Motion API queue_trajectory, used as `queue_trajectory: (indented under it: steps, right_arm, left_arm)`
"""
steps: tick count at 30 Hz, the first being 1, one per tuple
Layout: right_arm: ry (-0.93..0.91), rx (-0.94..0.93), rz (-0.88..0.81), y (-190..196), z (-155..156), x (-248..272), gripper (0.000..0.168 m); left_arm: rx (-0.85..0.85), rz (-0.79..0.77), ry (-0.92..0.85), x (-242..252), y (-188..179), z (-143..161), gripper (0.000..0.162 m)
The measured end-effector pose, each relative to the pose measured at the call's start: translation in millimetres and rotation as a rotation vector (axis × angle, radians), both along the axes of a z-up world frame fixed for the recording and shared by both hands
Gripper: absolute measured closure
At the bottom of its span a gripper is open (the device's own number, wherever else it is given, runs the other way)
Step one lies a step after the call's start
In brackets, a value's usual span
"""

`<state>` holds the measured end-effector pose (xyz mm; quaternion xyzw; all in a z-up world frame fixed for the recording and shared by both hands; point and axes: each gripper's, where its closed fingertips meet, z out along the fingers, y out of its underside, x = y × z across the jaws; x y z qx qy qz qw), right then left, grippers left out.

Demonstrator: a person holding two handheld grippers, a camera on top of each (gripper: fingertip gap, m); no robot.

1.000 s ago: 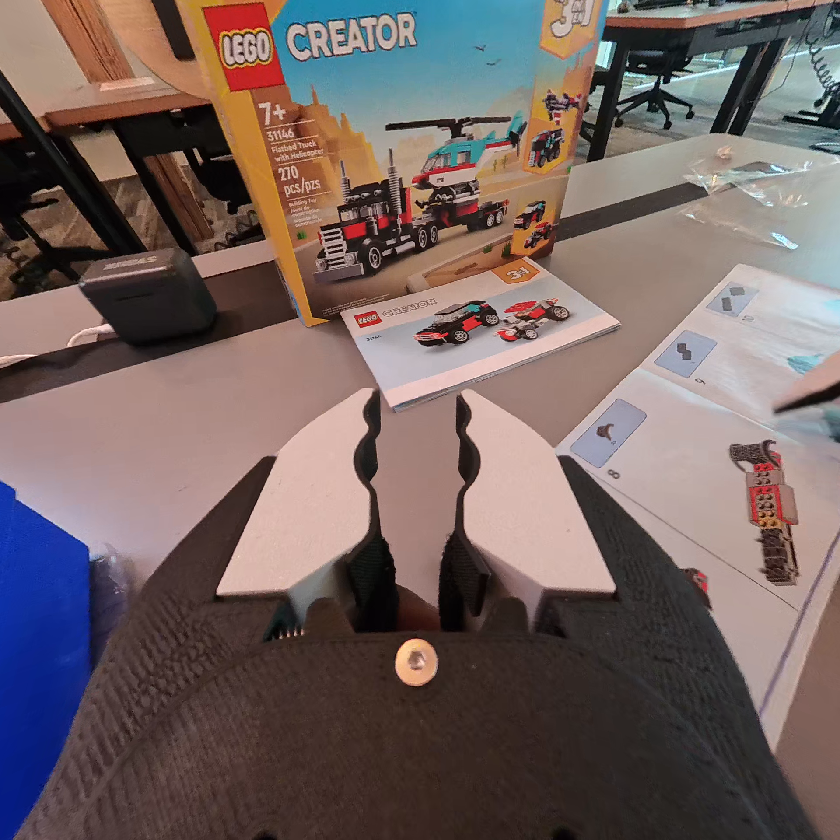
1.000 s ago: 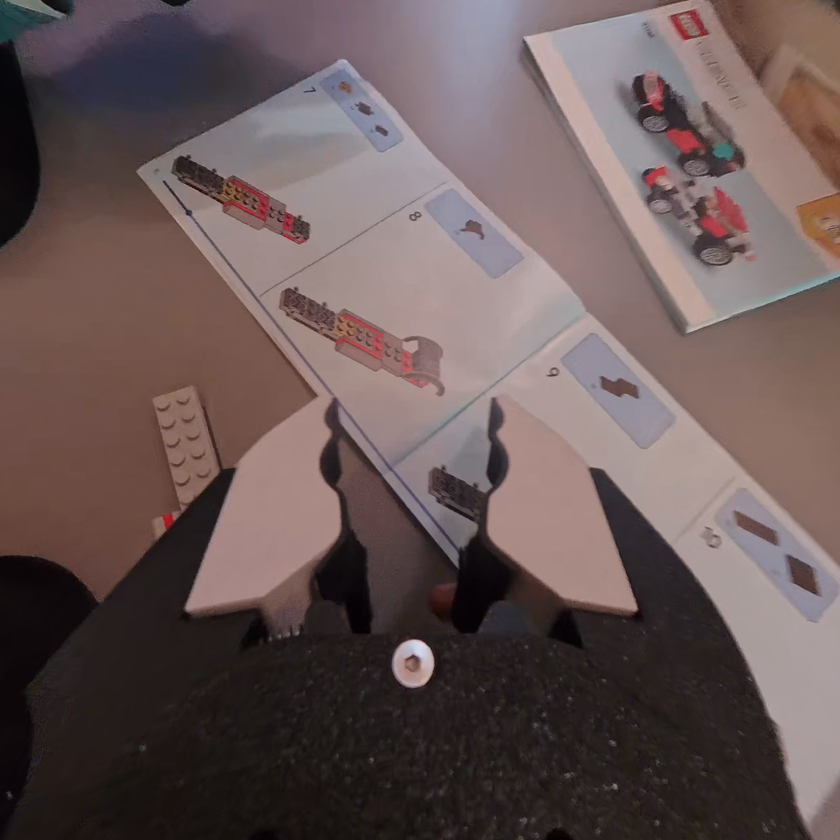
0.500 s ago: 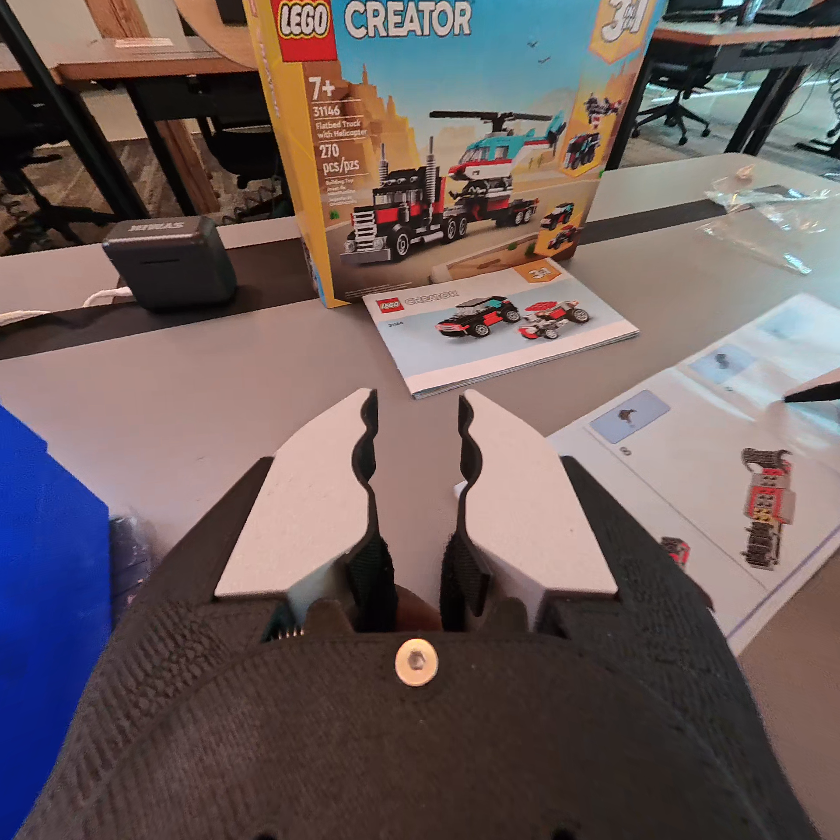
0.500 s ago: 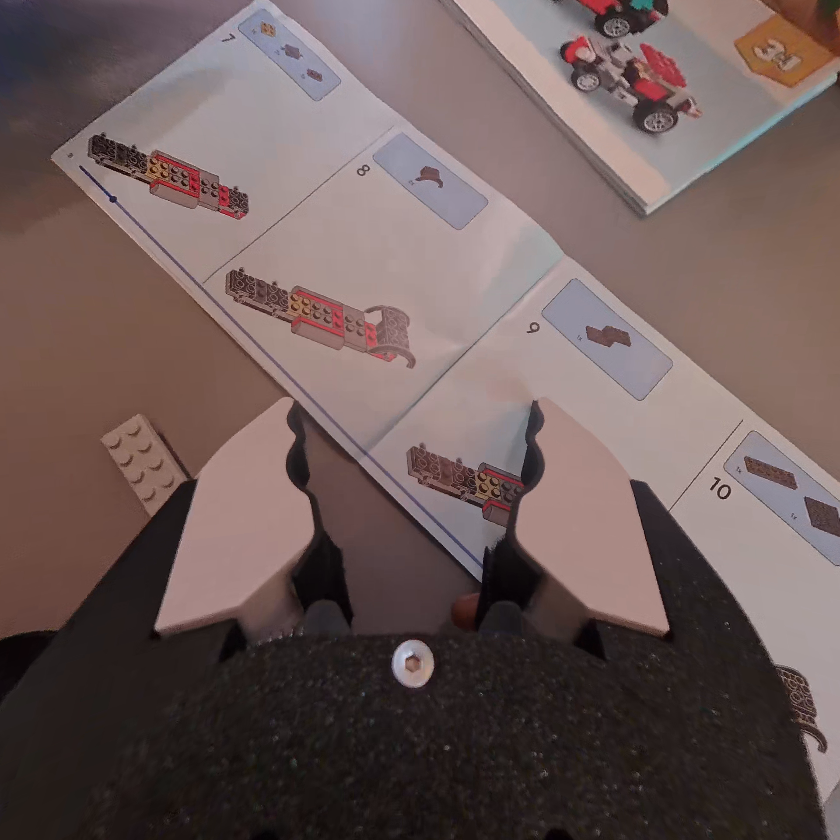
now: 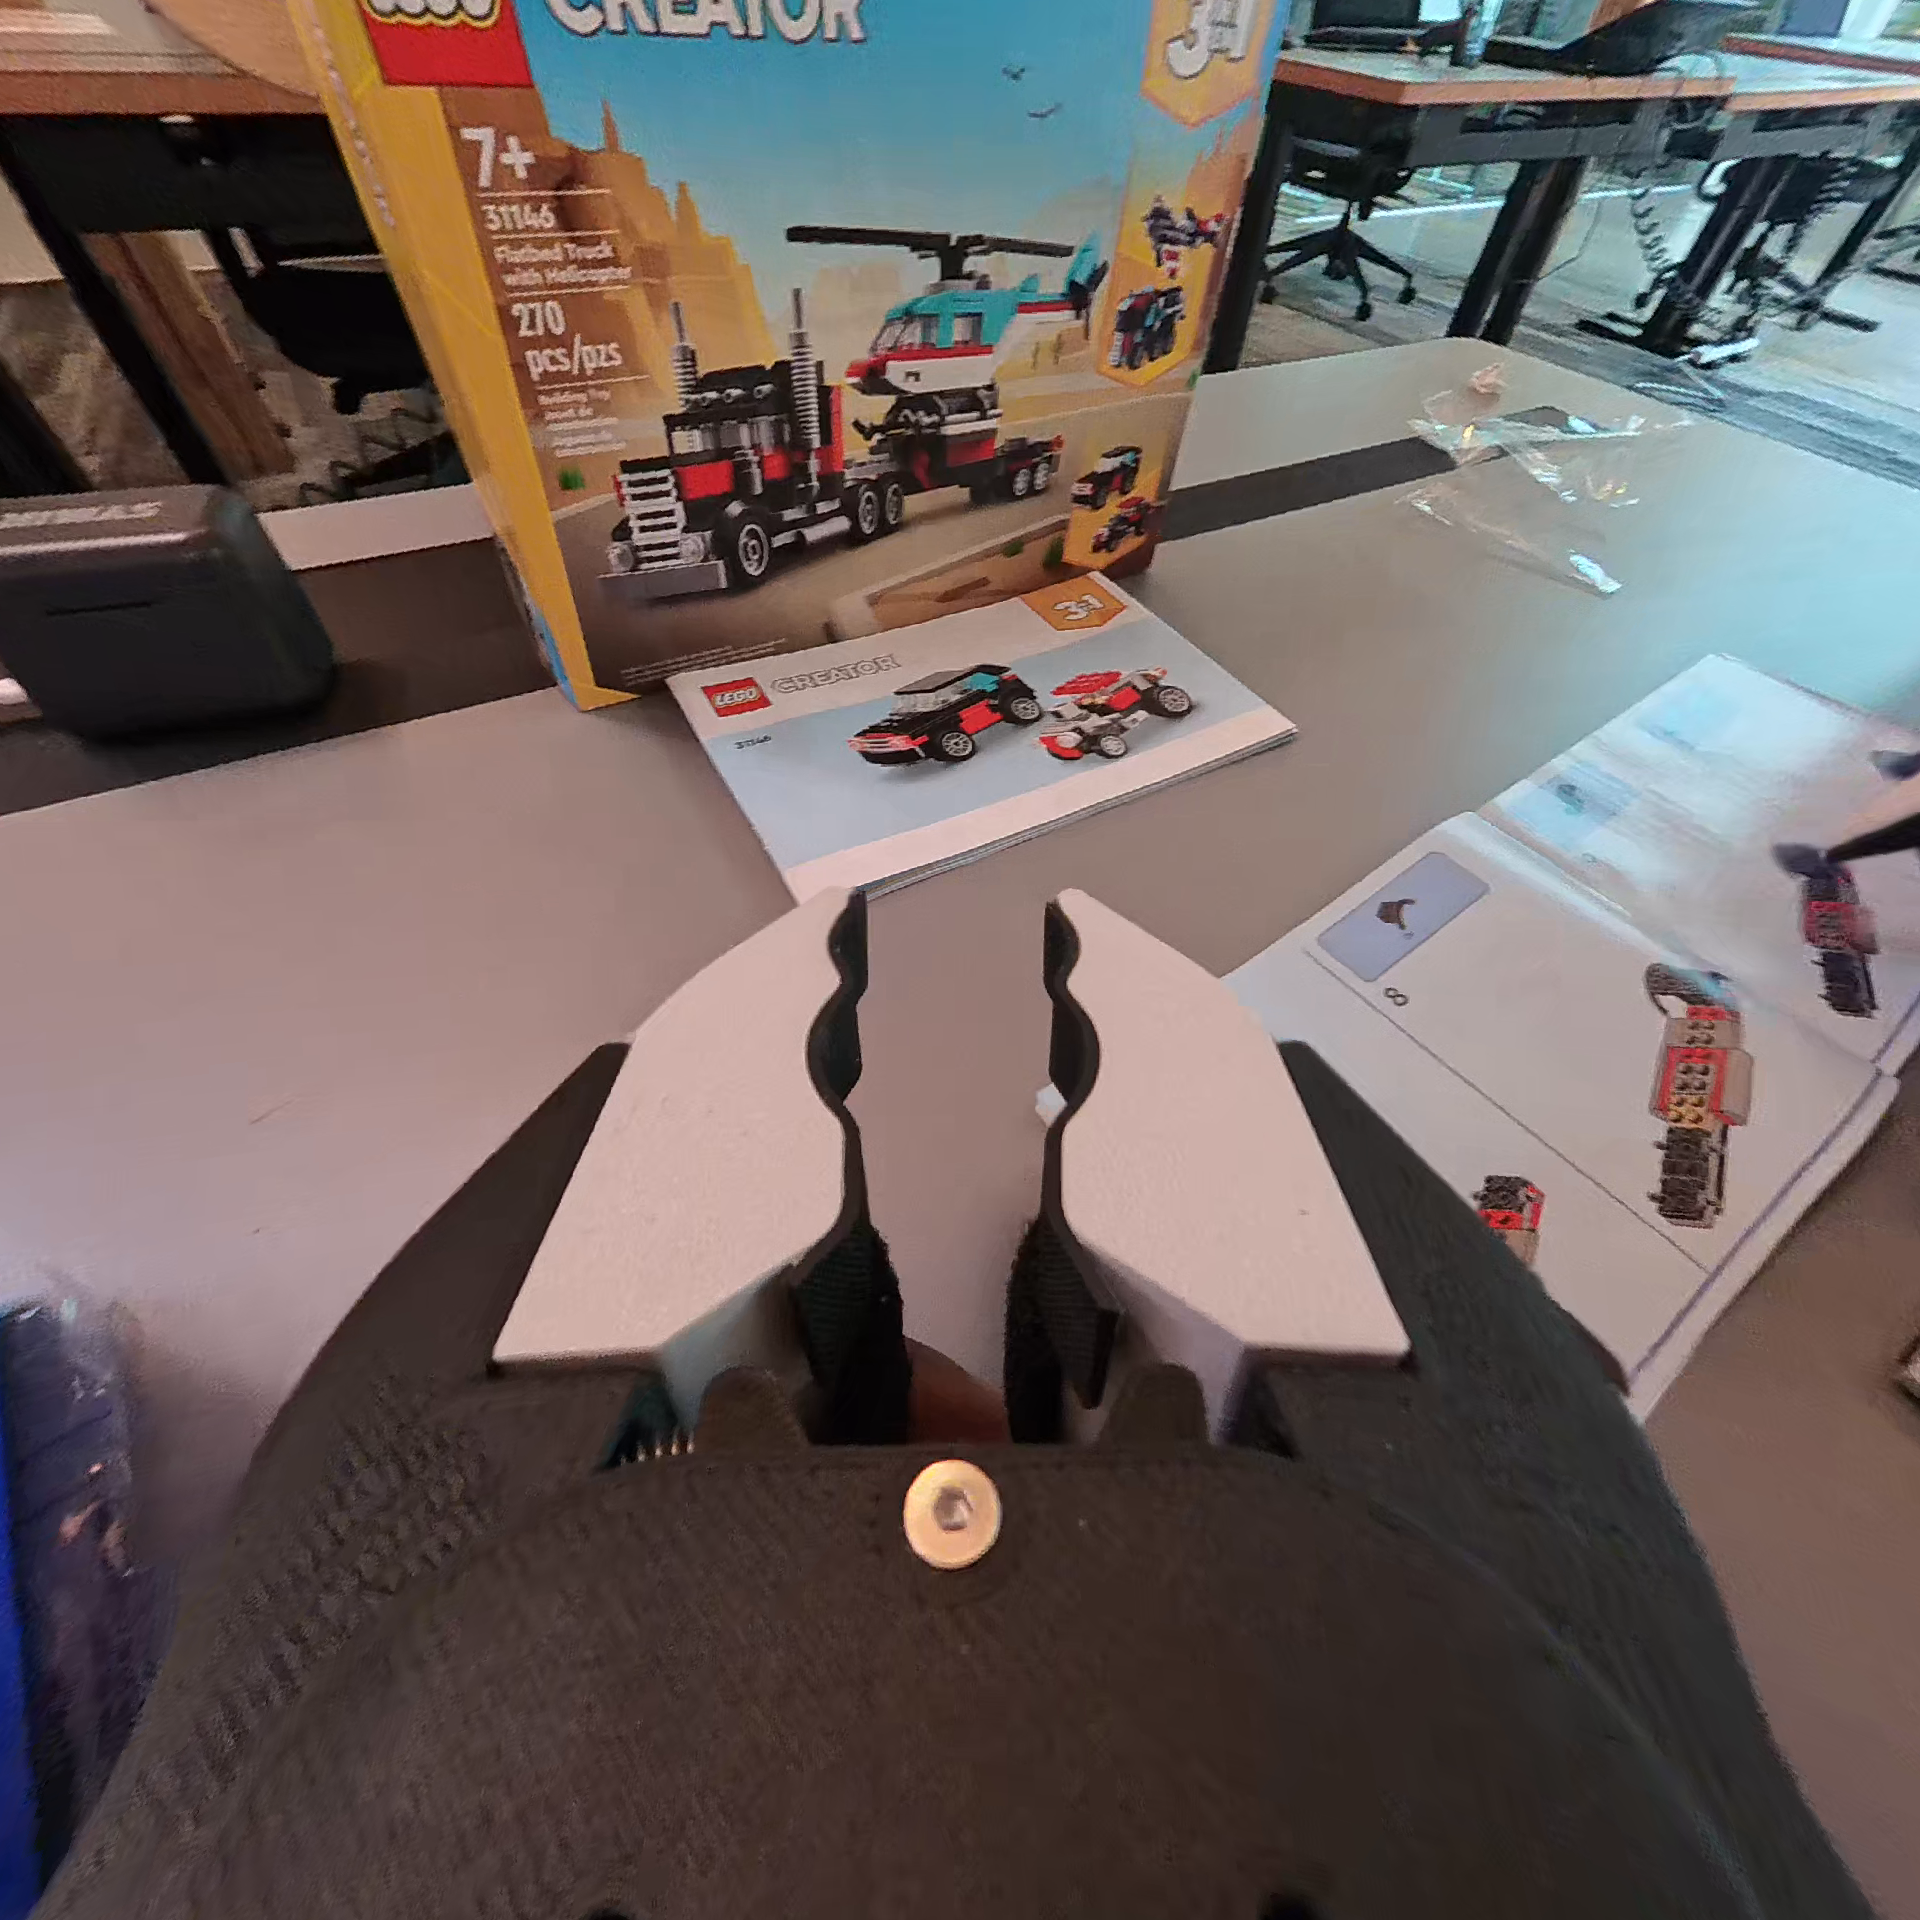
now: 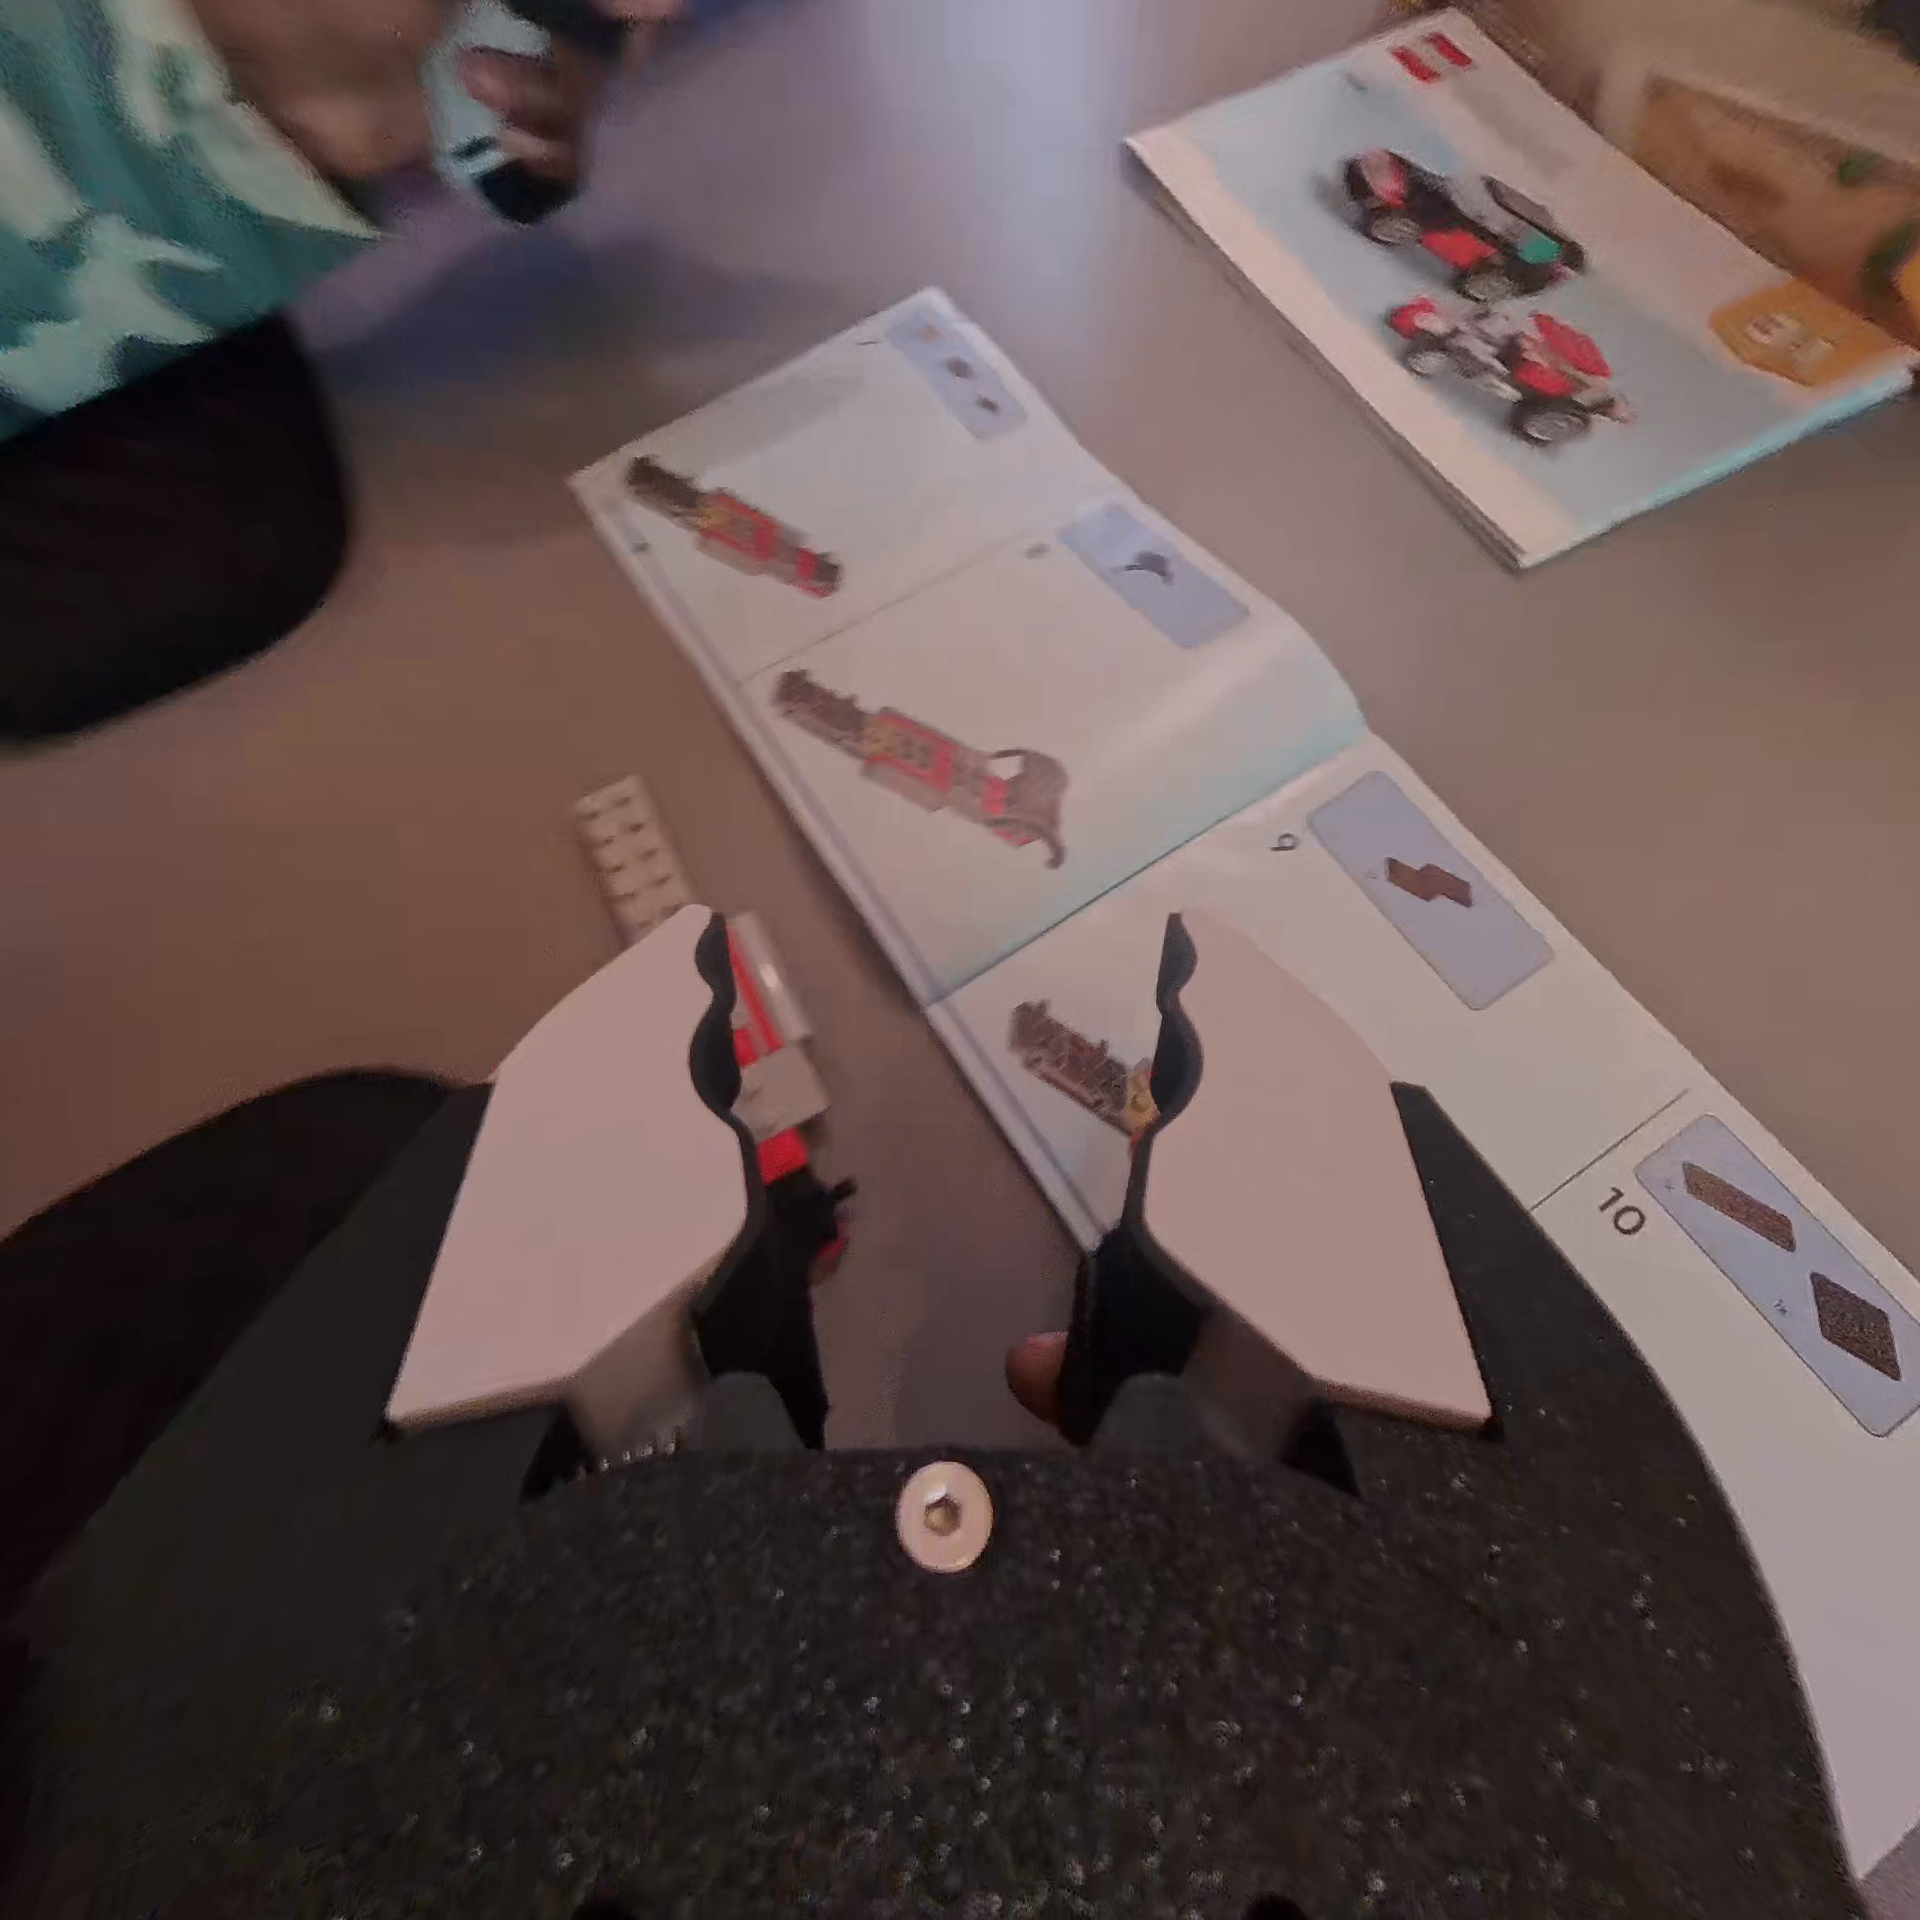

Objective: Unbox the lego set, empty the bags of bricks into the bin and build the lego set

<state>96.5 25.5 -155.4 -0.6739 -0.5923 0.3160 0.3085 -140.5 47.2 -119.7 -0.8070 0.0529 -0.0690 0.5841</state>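
My left gripper (image 5: pixel 951 914) hovers over the grey table, jaws a little apart and empty. Ahead of it the lego box (image 5: pixel 831 312) stands upright with a closed booklet (image 5: pixel 977 738) in front. The open instruction booklet (image 5: pixel 1507 1039) lies to its right. My right gripper (image 6: pixel 945 935) is wide open and empty above the near edge of that open booklet (image 6: pixel 1039 675). A small partial build of grey, red and black bricks (image 6: pixel 774 1039) lies on the table just inside its left finger, touching a light grey plate (image 6: pixel 634 862).
Empty clear plastic bags (image 5: pixel 1527 488) lie at the far right. A dark grey device (image 5: pixel 145 613) sits left of the box. A blue bin edge (image 5: pixel 10 1558) is at the far left. A person's teal patterned sleeve (image 6: pixel 104 208) and the other gripper's black body (image 6: pixel 156 540) are at the upper left. The tips of one gripper are about 25 cm away from the tips of the other. My left gripper is the nearer one to the dark grey device (image 5: pixel 145 613): about 25 cm, against 50 cm.
My right gripper has opened wider and shifted, bringing the partial build into view beside its left finger. My left gripper has moved closer to the box, its gap unchanged.
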Motion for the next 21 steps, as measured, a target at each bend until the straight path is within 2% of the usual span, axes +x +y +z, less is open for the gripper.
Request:
queue_trajectory:
  steps: [3, 7, 10, 13, 16, 21]
  right_arm:
    - [-0.035, -0.023, 0.161, -29.4, 1.0, 18.6, 0.097]
    - [-0.038, 0.008, 0.233, -48.3, -10.7, 24.3, 0.109]
    - [-0.044, 0.011, 0.232, -50.6, -21.9, 16.1, 0.102]
    - [-0.073, 0.013, 0.272, -54.2, -30.2, 7.9, 0.103]
    - [-0.101, 0.045, 0.306, -54.3, -36.1, 3.0, 0.109]
    - [-0.097, 0.073, 0.354, -52.6, -36.4, 1.5, 0.127]
  left_arm:
    - [0.015, -0.019, -0.050, 2.9, -0.3, 3.7, 0.130]
    - [0.032, 0.023, -0.113, -7.3, -0.9, 5.9, 0.132]
    - [0.042, 0.040, -0.151, -11.9, -1.2, 7.0, 0.134]
    - [0.042, 0.037, -0.157, -12.0, -1.0, 6.7, 0.134]
    - [0.031, 0.044, -0.116, -13.1, -0.9, 3.9, 0.135]
    - [0.029, 0.015, -0.103, -8.0, -0.6, 3.7, 0.135]
